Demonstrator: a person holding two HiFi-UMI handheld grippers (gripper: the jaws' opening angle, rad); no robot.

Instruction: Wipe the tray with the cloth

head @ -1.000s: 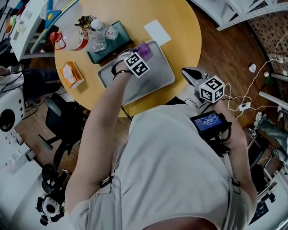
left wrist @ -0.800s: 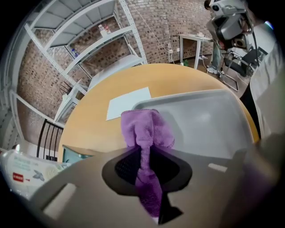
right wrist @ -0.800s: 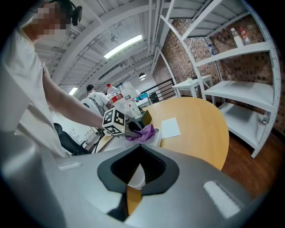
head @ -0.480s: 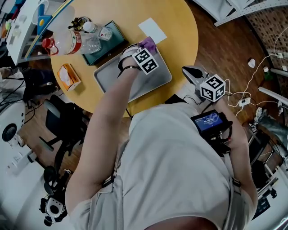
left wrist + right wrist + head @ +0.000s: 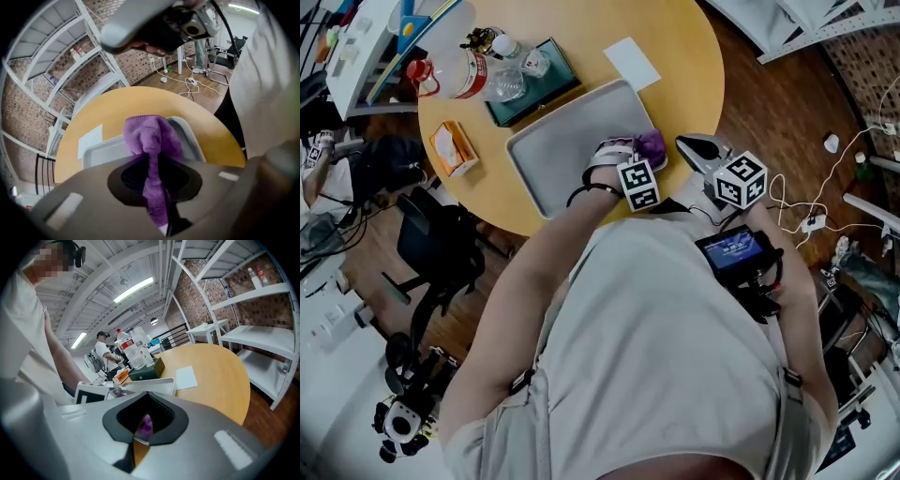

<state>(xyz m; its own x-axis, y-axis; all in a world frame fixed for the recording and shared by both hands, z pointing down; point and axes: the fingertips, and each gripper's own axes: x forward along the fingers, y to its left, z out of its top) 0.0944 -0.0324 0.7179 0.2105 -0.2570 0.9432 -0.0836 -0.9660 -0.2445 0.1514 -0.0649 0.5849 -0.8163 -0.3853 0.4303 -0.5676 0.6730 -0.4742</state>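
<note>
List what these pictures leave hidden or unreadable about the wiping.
- Left gripper view: the body of the left gripper hides the underside of the cloth, so contact with the tray cannot be told.
- Head view: that gripper and the hand cover the tray's near corner and part of the cloth.
- Right gripper view: the body of the right gripper hides most of the tray.
- Head view: labels on the bottles are too small to read.

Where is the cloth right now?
In the head view, the cloth sits at the tray's near right corner, clamped in the left gripper.
</note>
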